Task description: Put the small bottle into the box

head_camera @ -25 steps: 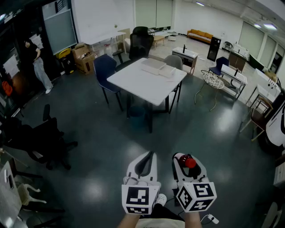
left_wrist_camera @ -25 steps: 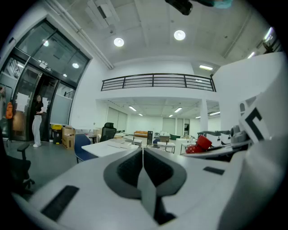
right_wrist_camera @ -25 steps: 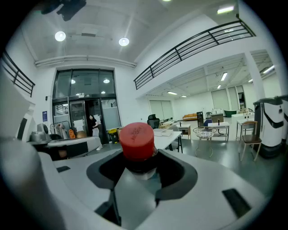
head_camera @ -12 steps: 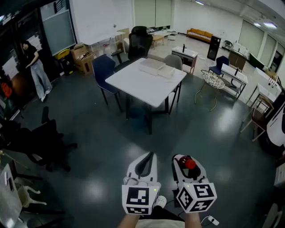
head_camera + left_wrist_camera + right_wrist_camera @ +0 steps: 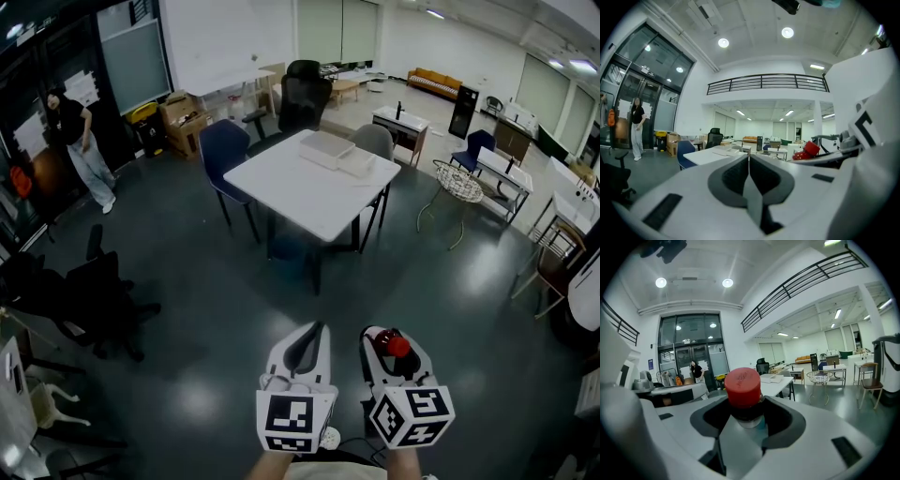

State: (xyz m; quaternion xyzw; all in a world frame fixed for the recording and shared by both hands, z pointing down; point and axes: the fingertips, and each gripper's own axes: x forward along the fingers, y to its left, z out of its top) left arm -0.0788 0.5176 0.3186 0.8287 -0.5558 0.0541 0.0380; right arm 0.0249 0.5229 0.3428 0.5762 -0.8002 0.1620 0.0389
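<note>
My right gripper (image 5: 392,345) is shut on a small bottle with a red cap (image 5: 398,345); in the right gripper view the red cap (image 5: 742,387) stands upright between the jaws. My left gripper (image 5: 307,339) hangs beside it, shut with nothing in it, and its dark pads (image 5: 736,176) meet in the left gripper view, where the red cap (image 5: 806,151) shows at the right. A flat white box (image 5: 324,147) lies on the far side of a white table (image 5: 300,193) several steps ahead. Both grippers are far from the table, above the dark floor.
Chairs ring the table: a blue one (image 5: 223,150) at its left, a black office chair (image 5: 305,94) behind, a grey one (image 5: 374,141) at the far right. A person (image 5: 82,148) stands far left. A black office chair (image 5: 86,291) sits near left, a wire stool (image 5: 456,185) at right.
The view has drifted slightly, so the table sits a little lower and to the right in the head view. The person at far left has shifted. Both grippers keep their places, the right still holding the bottle.
</note>
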